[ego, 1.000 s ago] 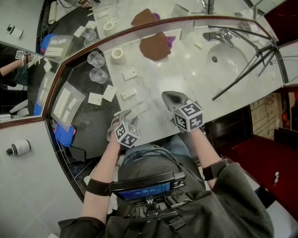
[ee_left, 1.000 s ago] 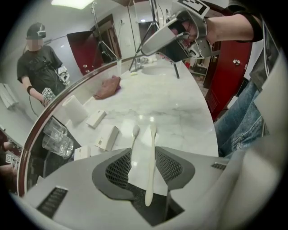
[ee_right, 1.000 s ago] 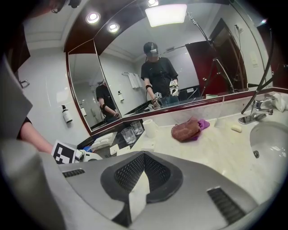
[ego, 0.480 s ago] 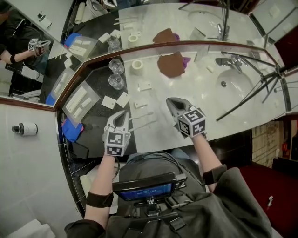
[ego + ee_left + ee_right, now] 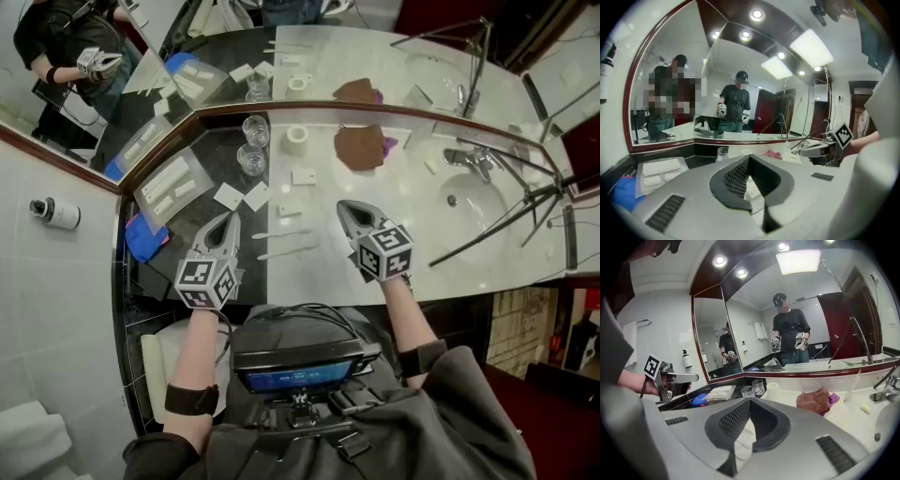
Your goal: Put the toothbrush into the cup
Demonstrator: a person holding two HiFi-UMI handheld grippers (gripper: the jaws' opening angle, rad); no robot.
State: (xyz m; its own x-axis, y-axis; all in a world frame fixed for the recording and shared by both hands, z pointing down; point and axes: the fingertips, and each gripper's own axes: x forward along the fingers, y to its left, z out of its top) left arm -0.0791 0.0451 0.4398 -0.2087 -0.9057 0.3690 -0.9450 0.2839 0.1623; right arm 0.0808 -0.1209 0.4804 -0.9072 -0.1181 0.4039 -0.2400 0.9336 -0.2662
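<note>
Left gripper (image 5: 228, 219) has come up and swung out to the left since a second ago. Back then it was down by the toothbrush (image 5: 286, 251) with its marker cube tipped over. Now it hovers over the dark strip of the worktop (image 5: 319, 192), cube facing up. Right gripper (image 5: 346, 208) only drifted a little and sits over the pale marble.

Both grippers are closed with nothing in them. In each gripper view the black ribbed pads meet at the tips, and only worktop shows through the small gap behind them.

Toothbrush is lying flat on the marble between the two grippers, touched by neither. Just beside it, a bit further back, lies another slim white stick (image 5: 279, 234), roughly parallel. Honestly can't tell from up here which of the two is the actual brush.

The glass cup (image 5: 250, 157) stands upright well behind them, at the edge of the dark strip. A second glass (image 5: 255, 128) is just behind it by the mirror (image 5: 319, 47).

Other stuff:
- a white roll (image 5: 296, 140) beside the glasses
- a brown cloth (image 5: 360, 147) further right, with something purple (image 5: 389, 144) poking out
- a few small white packets (image 5: 256, 195)
- a clear tray (image 5: 173, 185) on the left
- the sink (image 5: 469, 202) at far right
</note>
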